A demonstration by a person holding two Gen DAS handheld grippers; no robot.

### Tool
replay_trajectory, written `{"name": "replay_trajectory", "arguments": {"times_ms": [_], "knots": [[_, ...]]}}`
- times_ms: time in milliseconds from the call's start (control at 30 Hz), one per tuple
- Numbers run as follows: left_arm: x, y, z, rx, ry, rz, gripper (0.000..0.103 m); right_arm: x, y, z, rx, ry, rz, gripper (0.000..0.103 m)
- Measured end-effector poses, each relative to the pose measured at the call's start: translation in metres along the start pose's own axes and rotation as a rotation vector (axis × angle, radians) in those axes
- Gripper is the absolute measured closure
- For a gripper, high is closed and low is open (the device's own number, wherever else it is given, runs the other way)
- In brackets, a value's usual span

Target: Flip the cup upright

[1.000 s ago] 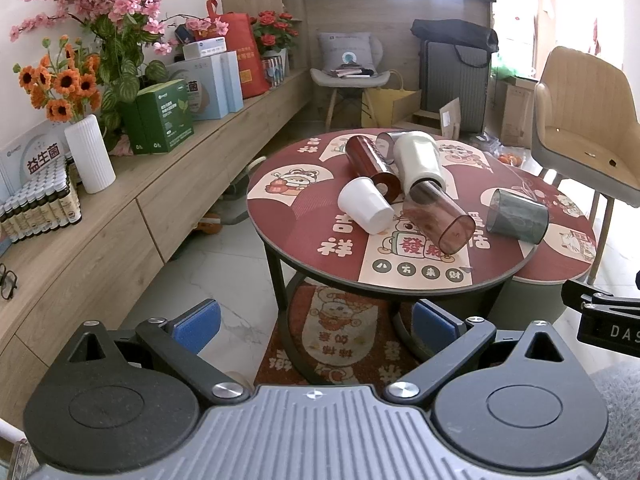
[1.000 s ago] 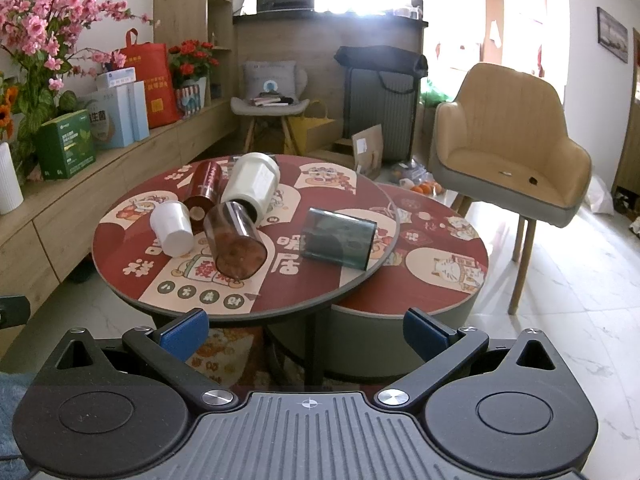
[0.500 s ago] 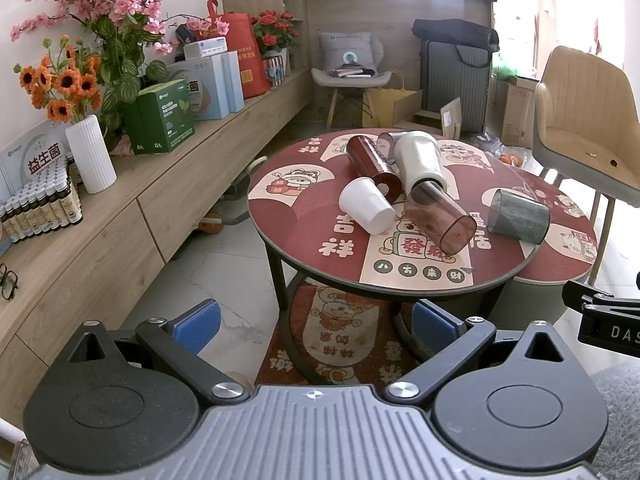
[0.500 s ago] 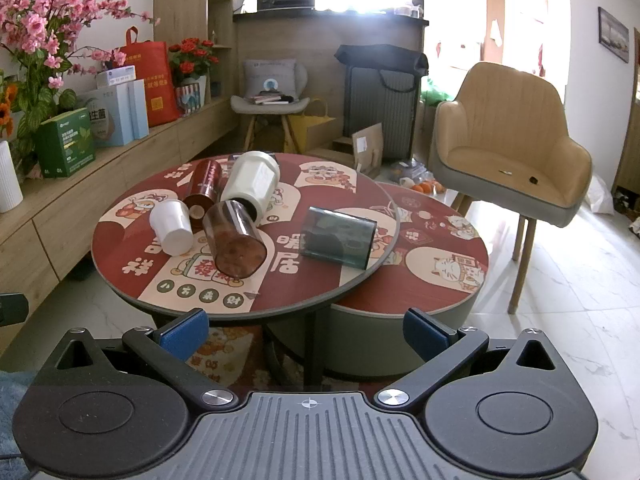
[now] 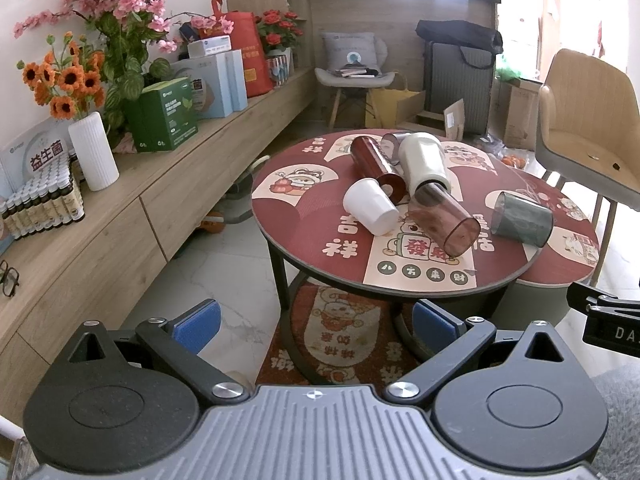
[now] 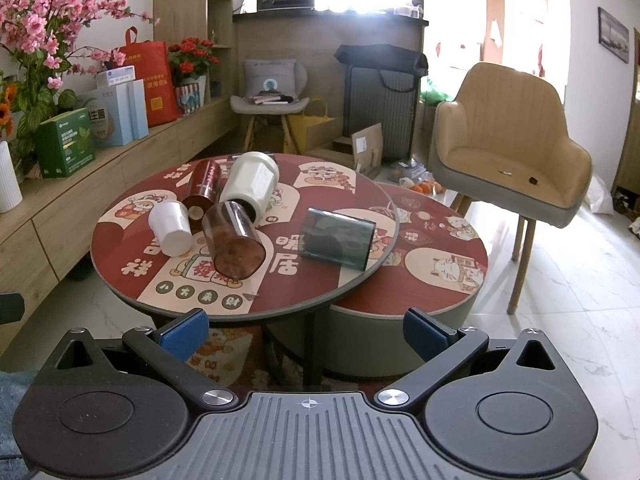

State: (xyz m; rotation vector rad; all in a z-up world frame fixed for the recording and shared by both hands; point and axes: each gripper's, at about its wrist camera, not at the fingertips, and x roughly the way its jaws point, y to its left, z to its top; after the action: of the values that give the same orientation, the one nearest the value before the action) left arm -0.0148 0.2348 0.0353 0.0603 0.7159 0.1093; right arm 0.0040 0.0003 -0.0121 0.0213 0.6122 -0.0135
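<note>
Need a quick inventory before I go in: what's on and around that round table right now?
white cup: 1, white, lying on its side, table's left part
dark red cup: 1, lying behind the white cup
cream cup: 1, large, lying at the table's middle rear
brown clear cup: 1, lying, mouth toward the cameras
grey clear cup: 1, lying alone at the right
round table: 1, red printed top
lower table: 1, red top, tucked at the right
armchair: 1, tan, right
left gripper: open, short of the table
right gripper: open, short of the table
</note>
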Motion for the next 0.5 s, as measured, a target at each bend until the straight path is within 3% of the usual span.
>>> {"name": "replay_trajectory", "arguments": {"times_ms": [500], "knots": [[0.0016, -0.0007, 0.0012, 0.001, 0.006, 0.001, 0.000, 0.0013, -0.0001, -0.0009, 0.002, 0.003, 0.001, 0.000]]}}
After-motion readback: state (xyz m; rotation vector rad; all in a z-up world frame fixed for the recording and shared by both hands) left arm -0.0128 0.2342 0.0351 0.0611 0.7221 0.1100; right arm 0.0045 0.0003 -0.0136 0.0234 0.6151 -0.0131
